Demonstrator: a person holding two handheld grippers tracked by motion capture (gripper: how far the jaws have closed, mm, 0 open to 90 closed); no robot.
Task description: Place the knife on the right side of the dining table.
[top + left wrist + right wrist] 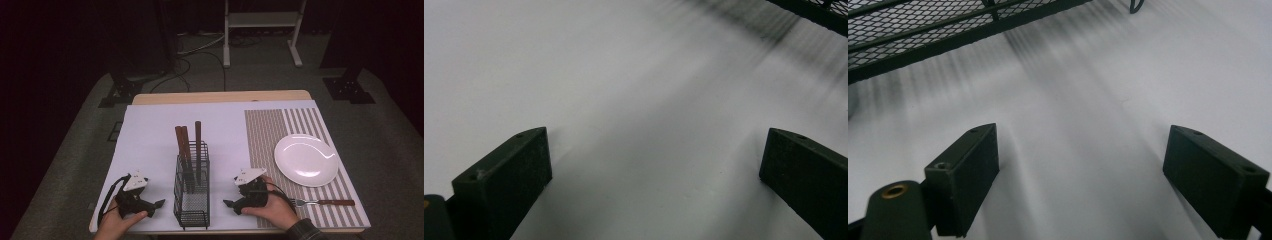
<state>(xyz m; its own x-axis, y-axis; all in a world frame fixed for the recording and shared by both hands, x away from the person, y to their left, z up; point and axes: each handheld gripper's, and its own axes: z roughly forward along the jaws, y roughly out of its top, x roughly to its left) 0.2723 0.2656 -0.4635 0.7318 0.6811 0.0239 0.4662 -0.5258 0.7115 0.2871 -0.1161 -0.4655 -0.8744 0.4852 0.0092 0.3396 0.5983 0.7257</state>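
A black wire-mesh caddy (192, 187) stands near the table's front edge, with three brown-handled utensils (187, 145) upright in its far part. My left gripper (159, 204) rests on the white mat to the caddy's left, held by a hand, jaws open and pointing at the caddy; in the left gripper view the left gripper (654, 170) has bare mat between its jaws. My right gripper (227, 204) rests to the caddy's right, also open and aimed at it. The right gripper (1080, 172) has nothing between its jaws, and the caddy's base (923, 30) lies ahead.
A white plate (306, 160) sits on a striped placemat (270, 135) at the right. A fork with a brown handle (325, 202) lies on the placemat near the front edge, just right of my right hand. Beyond the table stand a white frame and dark stands.
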